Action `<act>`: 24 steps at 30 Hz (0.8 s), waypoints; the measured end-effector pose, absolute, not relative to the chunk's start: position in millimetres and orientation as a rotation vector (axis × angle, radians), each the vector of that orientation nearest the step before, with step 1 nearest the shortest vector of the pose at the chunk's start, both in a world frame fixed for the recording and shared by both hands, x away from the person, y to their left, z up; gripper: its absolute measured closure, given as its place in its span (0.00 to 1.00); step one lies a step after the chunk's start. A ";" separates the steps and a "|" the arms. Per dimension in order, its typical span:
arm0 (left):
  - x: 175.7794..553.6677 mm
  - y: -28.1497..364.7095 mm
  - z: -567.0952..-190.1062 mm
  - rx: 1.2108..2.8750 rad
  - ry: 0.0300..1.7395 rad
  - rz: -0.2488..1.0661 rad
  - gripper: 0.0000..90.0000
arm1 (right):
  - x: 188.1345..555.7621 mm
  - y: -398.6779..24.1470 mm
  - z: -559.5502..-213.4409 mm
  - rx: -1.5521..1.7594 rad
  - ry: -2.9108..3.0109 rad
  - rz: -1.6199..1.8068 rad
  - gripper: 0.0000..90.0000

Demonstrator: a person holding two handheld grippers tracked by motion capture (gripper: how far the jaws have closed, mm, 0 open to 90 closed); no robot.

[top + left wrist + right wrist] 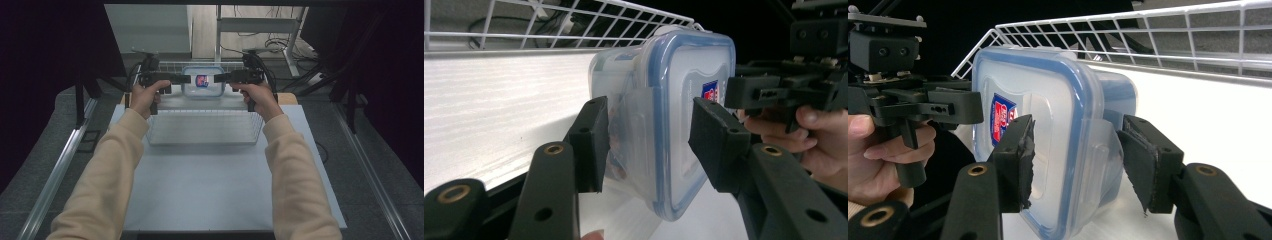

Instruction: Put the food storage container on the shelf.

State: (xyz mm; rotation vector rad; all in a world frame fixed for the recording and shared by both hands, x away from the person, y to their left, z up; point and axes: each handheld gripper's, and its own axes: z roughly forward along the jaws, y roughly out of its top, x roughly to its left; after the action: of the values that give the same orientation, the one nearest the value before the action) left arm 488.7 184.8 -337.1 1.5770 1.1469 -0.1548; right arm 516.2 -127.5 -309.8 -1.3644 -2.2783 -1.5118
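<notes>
A pale grey tabletop [225, 185] sits in a dim room, with dark floor to both sides and desk legs and cables beyond its far edge. At the far end of the table stands a white wire basket [205, 134], its near wall towards the person. Over the basket's far part is a clear plastic food container [202, 81] with a blue-rimmed snap lid and a red and blue label, held between two grippers. What is inside cannot be made out through the cloudy walls. The left gripper [184, 78] comes in from the left and the right gripper [218, 78] from the right. In the left gripper view the jaws straddle a side latch flap of the container, standing narrow; whether they pinch it I cannot tell. In the right gripper view the jaws likewise bracket the opposite latch, with a slight gap on one side
</notes>
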 end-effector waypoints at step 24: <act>517.8 189.9 -356.6 1.441 1.261 -0.349 0.53 | 542.7 -126.0 -321.4 -1.612 -2.018 -1.376 0.50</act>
State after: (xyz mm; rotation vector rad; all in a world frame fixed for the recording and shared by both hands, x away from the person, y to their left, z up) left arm 517.8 189.9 -356.6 1.4406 1.2607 -0.3488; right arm 542.7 -126.0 -321.4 -1.6124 -2.0179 -1.3759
